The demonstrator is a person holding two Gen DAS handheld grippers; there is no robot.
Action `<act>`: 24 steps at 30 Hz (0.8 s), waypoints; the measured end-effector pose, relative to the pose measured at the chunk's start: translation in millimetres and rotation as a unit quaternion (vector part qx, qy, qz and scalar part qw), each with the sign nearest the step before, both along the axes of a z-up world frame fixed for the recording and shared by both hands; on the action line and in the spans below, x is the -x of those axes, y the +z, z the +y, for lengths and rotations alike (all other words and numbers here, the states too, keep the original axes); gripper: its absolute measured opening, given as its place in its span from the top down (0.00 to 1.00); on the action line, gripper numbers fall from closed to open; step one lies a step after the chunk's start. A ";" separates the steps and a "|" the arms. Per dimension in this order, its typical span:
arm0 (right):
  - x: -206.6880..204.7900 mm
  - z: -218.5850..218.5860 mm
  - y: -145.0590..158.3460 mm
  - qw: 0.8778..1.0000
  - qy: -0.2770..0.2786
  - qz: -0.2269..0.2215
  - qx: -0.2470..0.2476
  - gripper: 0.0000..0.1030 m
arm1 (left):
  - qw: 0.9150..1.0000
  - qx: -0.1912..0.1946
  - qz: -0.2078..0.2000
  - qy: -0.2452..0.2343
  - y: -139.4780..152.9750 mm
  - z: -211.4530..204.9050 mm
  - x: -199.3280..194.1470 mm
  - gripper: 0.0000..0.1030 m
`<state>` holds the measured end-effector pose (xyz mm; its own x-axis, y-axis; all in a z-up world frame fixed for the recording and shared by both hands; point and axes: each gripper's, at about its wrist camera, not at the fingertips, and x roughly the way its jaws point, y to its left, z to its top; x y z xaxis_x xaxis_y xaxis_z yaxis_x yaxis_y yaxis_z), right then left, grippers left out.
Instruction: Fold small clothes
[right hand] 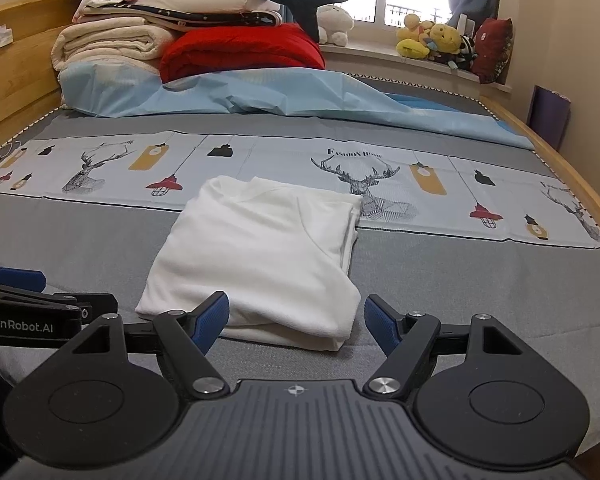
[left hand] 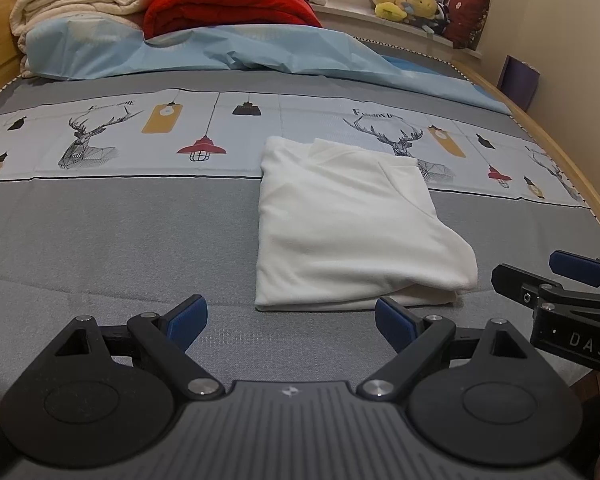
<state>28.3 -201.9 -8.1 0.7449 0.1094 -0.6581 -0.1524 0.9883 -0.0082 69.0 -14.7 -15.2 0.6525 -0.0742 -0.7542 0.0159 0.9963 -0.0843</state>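
Observation:
A small white garment lies folded into a rough rectangle on the grey bed sheet; it also shows in the right wrist view. My left gripper is open and empty, just short of the garment's near left edge. My right gripper is open and empty, its jaws standing either side of the garment's near right corner without touching it. The right gripper shows at the right edge of the left wrist view, and the left gripper at the left edge of the right wrist view.
A light blue sheet is bunched across the far side of the bed. Stacked folded blankets and a red quilt sit behind it. Plush toys line the window sill. A wooden bed rail runs along the right.

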 end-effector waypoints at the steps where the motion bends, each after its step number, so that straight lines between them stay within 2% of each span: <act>1: 0.3 0.3 0.1 1.000 0.000 0.000 0.000 0.26 | 1.000 0.000 0.000 0.000 0.0 -0.3 0.1 0.09; 24: 0.5 1.5 0.5 1.000 0.000 0.000 0.000 0.25 | 1.000 0.000 -0.002 -0.007 -1.4 -1.7 1.4 0.09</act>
